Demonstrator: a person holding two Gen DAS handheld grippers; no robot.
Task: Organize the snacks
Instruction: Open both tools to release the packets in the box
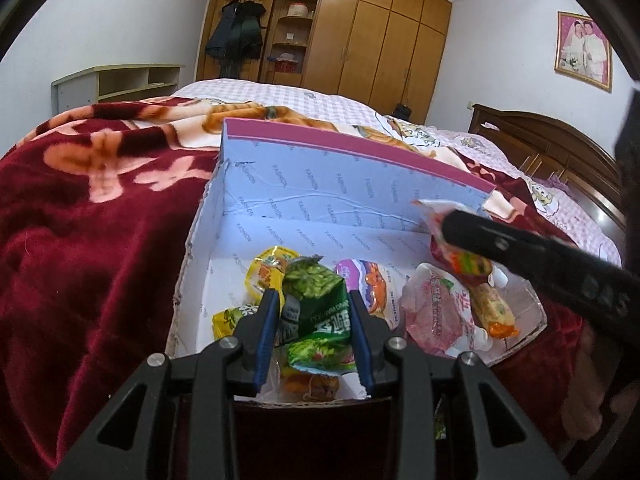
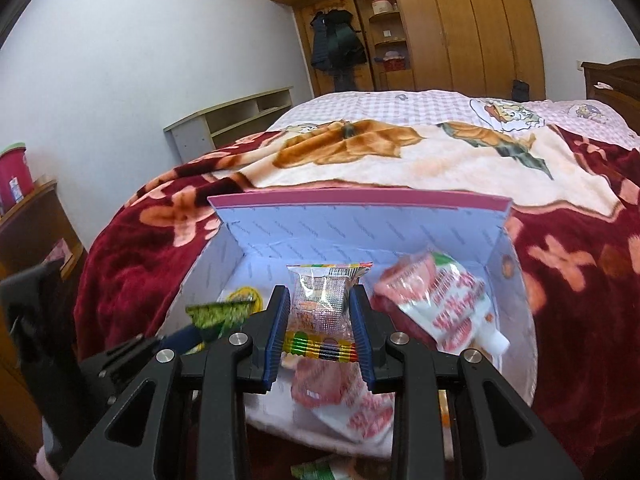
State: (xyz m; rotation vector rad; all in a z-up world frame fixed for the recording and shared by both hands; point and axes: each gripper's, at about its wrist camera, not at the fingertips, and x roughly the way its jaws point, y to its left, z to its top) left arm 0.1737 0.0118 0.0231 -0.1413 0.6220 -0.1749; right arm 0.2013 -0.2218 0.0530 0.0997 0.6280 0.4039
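An open cardboard box [image 1: 320, 184] with a pale blue lining and pink rim lies on the bed; it also shows in the right wrist view [image 2: 360, 224]. My left gripper [image 1: 316, 304] is shut on a green snack packet [image 1: 320, 308] above the box's near left part. My right gripper [image 2: 320, 300] is shut on a clear packet with a striped edge [image 2: 320, 300] above the box's near middle; its arm [image 1: 540, 252] reaches in from the right. In the box lie yellow packets [image 1: 266, 272], an orange-and-purple packet [image 1: 372, 280], pink-red packets [image 1: 436, 312] and a sausage stick [image 1: 496, 312].
The box rests on a dark red flowered blanket [image 1: 100, 208] over a pink checked bedspread [image 1: 280, 92]. A wooden headboard [image 1: 560, 148] stands at the right, wardrobes [image 1: 380, 40] behind, a low shelf [image 1: 120, 84] at the left wall. A green packet [image 2: 316, 470] lies below the box's near edge.
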